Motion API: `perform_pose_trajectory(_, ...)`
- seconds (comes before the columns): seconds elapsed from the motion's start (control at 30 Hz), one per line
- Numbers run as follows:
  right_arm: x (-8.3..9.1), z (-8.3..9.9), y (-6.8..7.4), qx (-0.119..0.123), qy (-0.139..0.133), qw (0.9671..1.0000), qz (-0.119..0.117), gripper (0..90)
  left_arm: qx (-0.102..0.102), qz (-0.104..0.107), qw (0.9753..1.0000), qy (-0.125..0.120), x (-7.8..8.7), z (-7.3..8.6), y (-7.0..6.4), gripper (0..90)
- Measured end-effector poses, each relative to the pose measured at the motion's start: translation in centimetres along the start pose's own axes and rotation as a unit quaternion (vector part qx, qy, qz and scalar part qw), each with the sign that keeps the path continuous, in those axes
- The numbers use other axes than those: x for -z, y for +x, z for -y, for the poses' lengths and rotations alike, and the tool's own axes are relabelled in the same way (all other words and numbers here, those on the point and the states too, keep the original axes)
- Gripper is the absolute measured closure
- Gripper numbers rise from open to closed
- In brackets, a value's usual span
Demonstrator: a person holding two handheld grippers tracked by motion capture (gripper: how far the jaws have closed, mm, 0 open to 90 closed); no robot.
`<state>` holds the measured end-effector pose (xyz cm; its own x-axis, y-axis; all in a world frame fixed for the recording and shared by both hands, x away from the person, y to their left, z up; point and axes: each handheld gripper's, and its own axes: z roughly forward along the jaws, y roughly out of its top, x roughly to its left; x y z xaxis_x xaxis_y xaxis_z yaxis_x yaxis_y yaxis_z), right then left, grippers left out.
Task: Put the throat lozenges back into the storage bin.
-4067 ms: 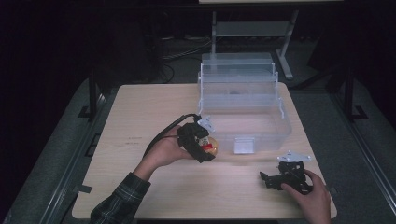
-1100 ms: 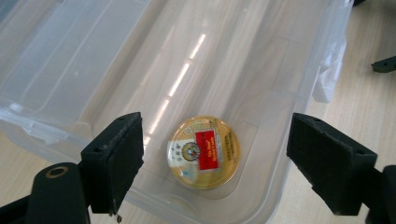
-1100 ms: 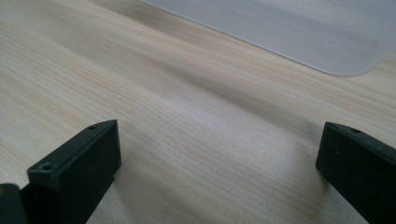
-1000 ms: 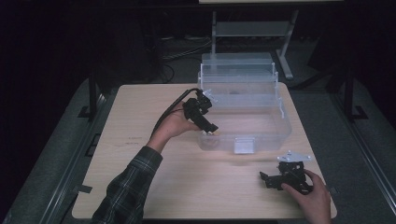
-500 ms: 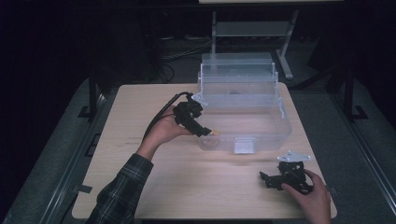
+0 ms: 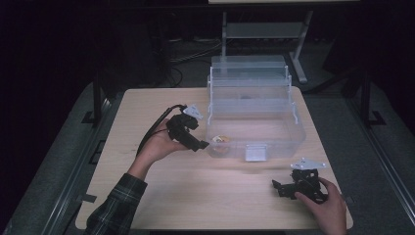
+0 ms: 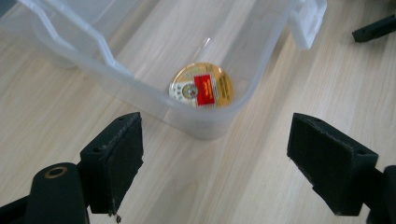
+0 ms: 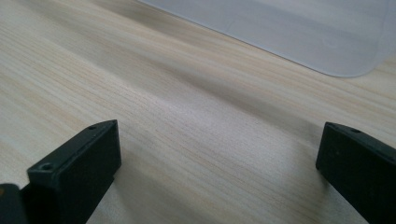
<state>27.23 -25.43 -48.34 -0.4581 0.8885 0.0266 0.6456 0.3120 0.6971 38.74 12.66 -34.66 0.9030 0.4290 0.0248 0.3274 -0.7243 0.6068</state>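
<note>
A clear plastic bin (image 6: 293,132) stands on the wooden table (image 6: 147,112) with its lid raised at the back. A round gold tin with a red label (image 7: 201,86) lies flat in the bin's near left corner, also visible as the tin (image 6: 221,139) from above. My left gripper (image 6: 201,145) hovers just outside that corner, open and empty; in the left gripper view its jaws stand wide apart below the bin (image 7: 154,28). My right gripper (image 6: 277,187) rests open near the table's front right, its jaws wide over bare wood, with the bin's wall (image 8: 289,32) ahead.
A white latch (image 6: 255,152) sits on the bin's front wall. A metal shelf frame (image 6: 264,29) stands behind the table in the dark. The right gripper's tip (image 7: 376,29) shows at the upper right of the left gripper view.
The left gripper carried the tin from the table's middle up to the bin, let it go inside, and has drawn back left and open. The right gripper stayed still.
</note>
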Motion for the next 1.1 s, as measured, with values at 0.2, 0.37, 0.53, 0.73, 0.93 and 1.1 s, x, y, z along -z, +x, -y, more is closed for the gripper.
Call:
perform_pose_trajectory(0.2,0.0,0.0,0.0,0.0,0.0,1.0,0.0,0.0,0.014,-0.003,0.9999,-0.007,0.4,1.7,-0.3,17.8)
perform_pose_trajectory(0.37,0.0,0.0,0.0,0.0,0.0,1.0,0.0,0.0,0.015,-0.007,0.9998,-0.012,0.8,2.8,-0.6,17.5)
perform_pose_trajectory(0.53,0.0,0.0,0.0,0.0,0.0,1.0,0.0,0.0,0.021,-0.012,0.9996,-0.016,1.2,4.1,-1.0,15.5)
perform_pose_trajectory(0.73,0.0,0.0,0.0,0.001,0.0,1.0,0.0,0.0,0.034,-0.018,0.9991,-0.019,1.3,6.0,-1.4,12.7)
perform_pose_trajectory(0.93,0.0,0.0,0.0,0.0,0.0,1.0,0.0,0.0,0.041,-0.031,0.9983,-0.029,1.4,7.8,-1.8,12.6)
perform_pose_trajectory(1.1,0.0,0.0,0.0,0.0,0.0,1.0,0.0,0.0,0.038,-0.045,0.9976,-0.037,1.7,9.1,-2.1,12.7)
